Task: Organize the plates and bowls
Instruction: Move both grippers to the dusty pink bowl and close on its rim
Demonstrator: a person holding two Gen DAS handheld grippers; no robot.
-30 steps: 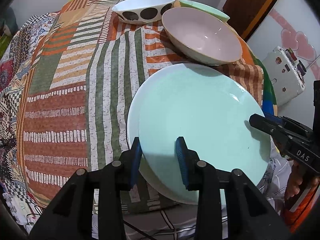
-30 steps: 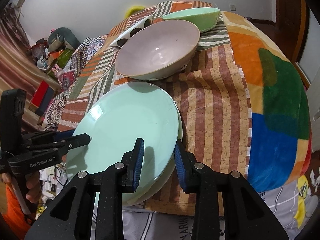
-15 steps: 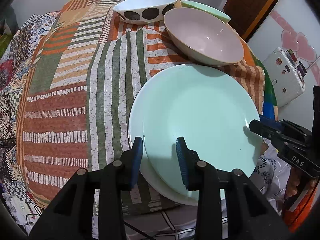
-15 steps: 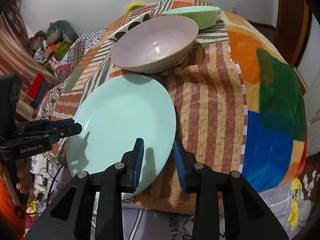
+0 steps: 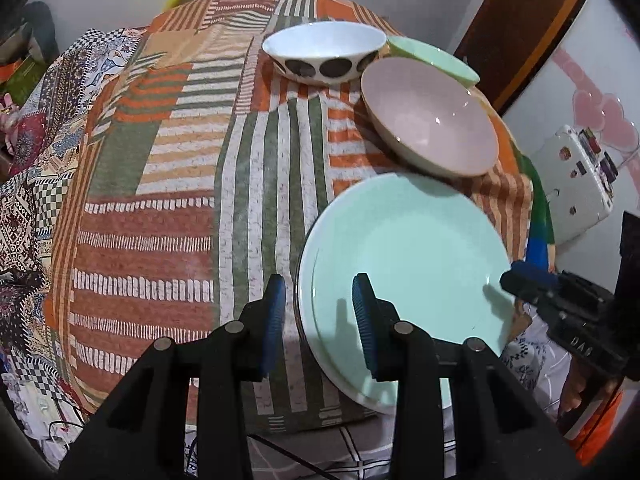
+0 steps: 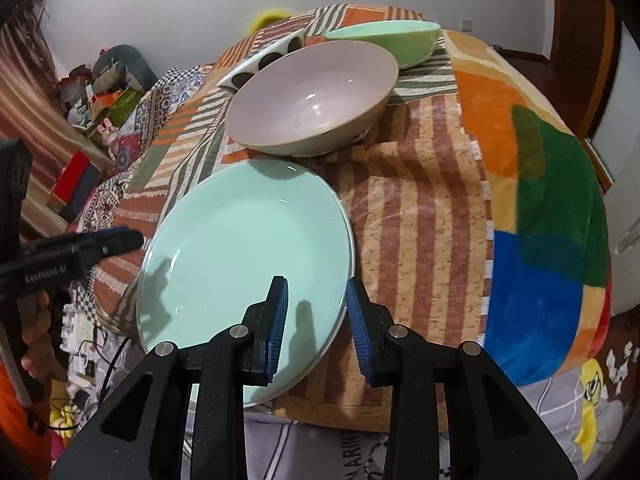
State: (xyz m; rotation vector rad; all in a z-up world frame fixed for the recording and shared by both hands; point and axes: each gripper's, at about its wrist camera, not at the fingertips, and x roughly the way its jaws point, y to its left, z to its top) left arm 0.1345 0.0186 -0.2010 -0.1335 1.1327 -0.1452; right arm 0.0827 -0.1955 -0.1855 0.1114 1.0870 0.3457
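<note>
Two mint green plates (image 5: 404,256) lie stacked at the near edge of the patchwork-covered table; they also show in the right wrist view (image 6: 244,264). Behind them stand a pink bowl (image 5: 432,116) (image 6: 316,96), a white bowl with black dots (image 5: 324,54) (image 6: 264,62) and a green bowl (image 5: 432,58) (image 6: 384,40). My left gripper (image 5: 318,320) is open, its fingers astride the stack's left rim without touching. My right gripper (image 6: 316,320) is open, astride the right rim.
The patchwork cloth (image 5: 168,184) covers the table, and the stack overhangs its near edge. A brown door (image 5: 516,28) and a white box with stickers (image 5: 576,188) are to the right. Cluttered shelves (image 6: 80,120) are on the far left.
The top plate has settled onto the lower plate. Both grippers have opened wider and drawn back a little from the rims.
</note>
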